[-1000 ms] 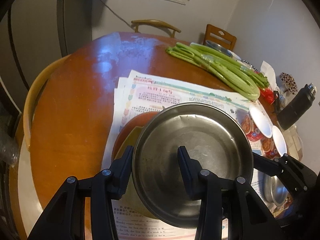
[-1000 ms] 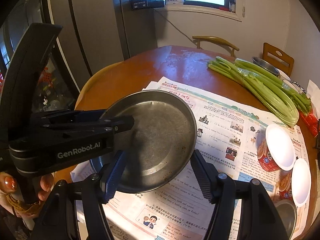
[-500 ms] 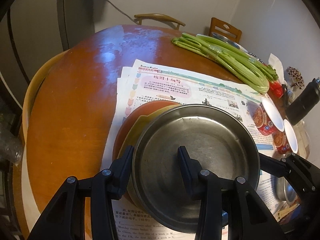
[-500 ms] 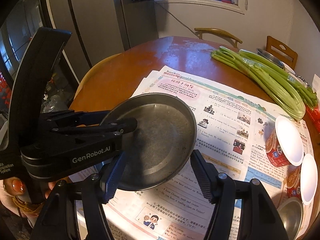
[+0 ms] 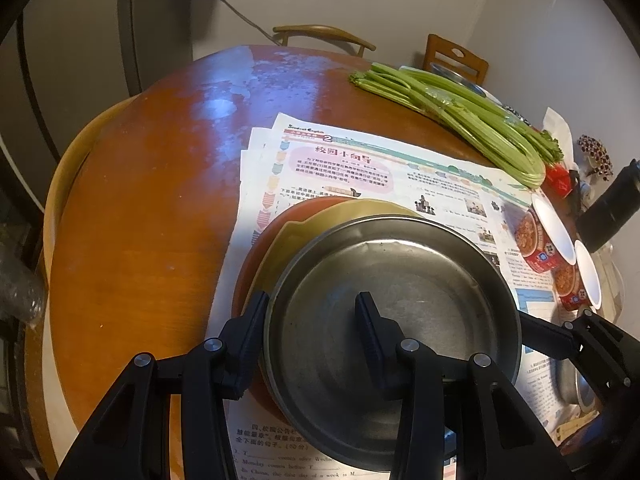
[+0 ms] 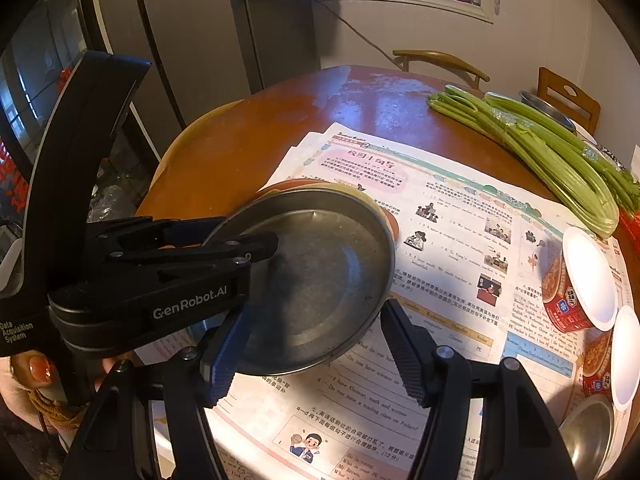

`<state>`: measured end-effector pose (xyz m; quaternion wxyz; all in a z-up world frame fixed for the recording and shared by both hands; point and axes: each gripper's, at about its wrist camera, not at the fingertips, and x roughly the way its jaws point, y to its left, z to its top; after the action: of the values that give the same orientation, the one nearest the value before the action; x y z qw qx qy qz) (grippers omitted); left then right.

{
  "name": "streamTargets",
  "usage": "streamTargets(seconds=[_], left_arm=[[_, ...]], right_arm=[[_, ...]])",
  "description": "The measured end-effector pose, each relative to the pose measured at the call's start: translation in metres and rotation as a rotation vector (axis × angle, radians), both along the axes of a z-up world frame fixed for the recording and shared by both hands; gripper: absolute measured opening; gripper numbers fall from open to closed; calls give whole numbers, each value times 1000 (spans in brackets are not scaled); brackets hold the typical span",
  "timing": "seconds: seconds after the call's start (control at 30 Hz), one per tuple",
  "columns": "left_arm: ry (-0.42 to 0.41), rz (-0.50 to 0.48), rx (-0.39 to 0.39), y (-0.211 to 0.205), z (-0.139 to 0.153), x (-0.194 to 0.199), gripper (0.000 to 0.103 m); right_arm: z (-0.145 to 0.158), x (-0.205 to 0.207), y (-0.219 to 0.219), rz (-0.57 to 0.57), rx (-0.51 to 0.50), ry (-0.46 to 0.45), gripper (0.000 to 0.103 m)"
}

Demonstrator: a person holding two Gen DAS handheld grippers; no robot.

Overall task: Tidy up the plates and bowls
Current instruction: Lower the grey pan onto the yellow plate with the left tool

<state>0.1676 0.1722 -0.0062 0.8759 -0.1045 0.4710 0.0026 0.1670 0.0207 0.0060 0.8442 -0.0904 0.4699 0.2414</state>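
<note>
My left gripper (image 5: 311, 304) is shut on the near rim of a round steel plate (image 5: 400, 300), one finger inside and one outside. The steel plate hangs low over a yellow plate (image 5: 304, 236) that lies on an orange-red plate (image 5: 260, 256); whether it touches them I cannot tell. In the right wrist view the steel plate (image 6: 320, 280) sits in the left gripper (image 6: 256, 248), and only slivers of the stack show behind it. My right gripper (image 6: 316, 312) stands open just in front of the plate's near edge, with nothing in its grip.
The stack rests on newspaper (image 5: 400, 168) spread over a round wooden table (image 5: 140, 200). Celery (image 5: 460, 120) lies at the back right. Two red cups with white lids (image 6: 580, 280), a black bottle (image 5: 612, 208) and a small steel bowl (image 6: 588, 436) crowd the right side.
The left gripper has sunk a little with the steel plate, bringing it down close over the yellow and orange-red plates, which now show more. The right gripper has kept its place.
</note>
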Motion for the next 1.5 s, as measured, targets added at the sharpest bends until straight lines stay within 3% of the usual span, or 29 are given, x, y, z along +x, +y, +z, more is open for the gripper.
streamTargets(seconds=[0.83, 1.03, 1.13, 1.5], left_arm=[[-27, 67, -43, 26, 9, -14, 47], [8, 78, -138, 36, -4, -14, 51], [23, 88, -151, 37, -11, -13, 51], [51, 73, -150, 28, -23, -4, 51]], right_arm=[[-1, 5, 10, -4, -15, -65, 67], [9, 3, -5, -47, 29, -83, 67], [15, 3, -15, -66, 46, -89, 67], [0, 12, -33, -110, 113, 28, 67]])
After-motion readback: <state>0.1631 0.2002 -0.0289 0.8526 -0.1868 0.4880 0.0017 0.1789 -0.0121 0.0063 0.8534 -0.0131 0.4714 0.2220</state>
